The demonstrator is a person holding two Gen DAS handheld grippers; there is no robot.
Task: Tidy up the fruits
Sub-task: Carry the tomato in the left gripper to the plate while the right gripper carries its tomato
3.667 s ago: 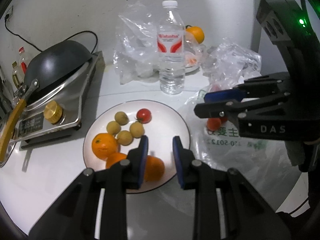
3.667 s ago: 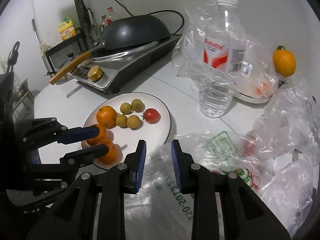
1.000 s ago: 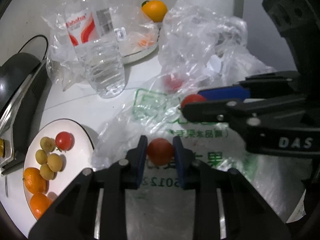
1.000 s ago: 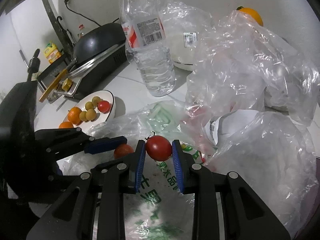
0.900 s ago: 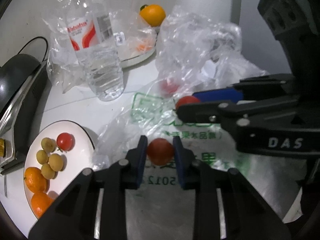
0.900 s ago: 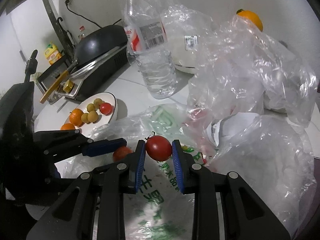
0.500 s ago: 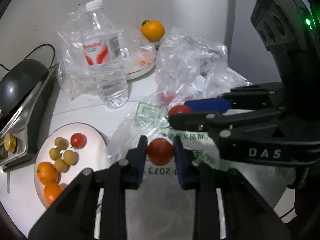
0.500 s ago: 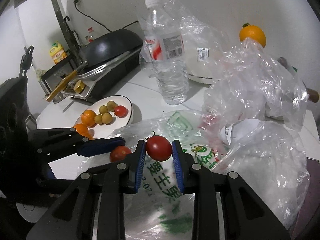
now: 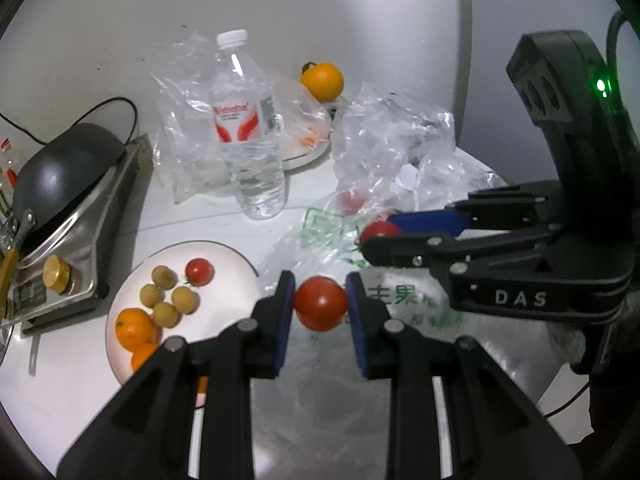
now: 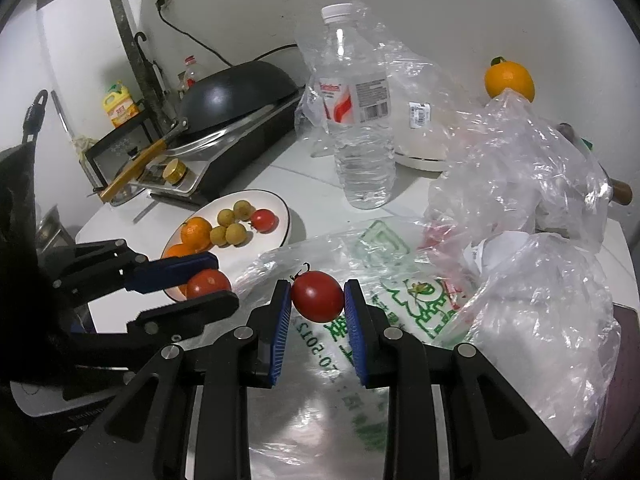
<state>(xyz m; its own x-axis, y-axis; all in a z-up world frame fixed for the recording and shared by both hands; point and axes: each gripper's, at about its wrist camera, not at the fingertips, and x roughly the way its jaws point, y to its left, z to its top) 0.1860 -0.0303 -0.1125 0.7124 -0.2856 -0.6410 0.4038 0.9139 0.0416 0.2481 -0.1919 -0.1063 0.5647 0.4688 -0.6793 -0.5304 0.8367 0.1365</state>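
Note:
My left gripper (image 9: 320,303) is shut on a red tomato (image 9: 321,302), held above the printed plastic bag (image 9: 404,300) just right of the white plate (image 9: 232,264). The plate carries oranges (image 9: 135,326), several small yellow-green fruits (image 9: 168,300) and one tomato (image 9: 199,271). My right gripper (image 10: 317,297) is shut on a second red tomato (image 10: 317,296) above the same bag (image 10: 400,292). In the right wrist view the left gripper (image 10: 200,276) with its tomato (image 10: 208,283) sits by the plate (image 10: 280,204). Another tomato (image 9: 352,201) lies inside the bags.
A water bottle (image 9: 248,128) stands behind the plate. A black wok (image 9: 60,172) sits on a stove at left. Crumpled clear bags (image 10: 520,168) fill the right. An orange (image 9: 322,81) rests at the back by a covered dish (image 9: 308,148).
Both grippers closed on tomatoes from the bag area and have lifted and drawn back; the plate has come further into view.

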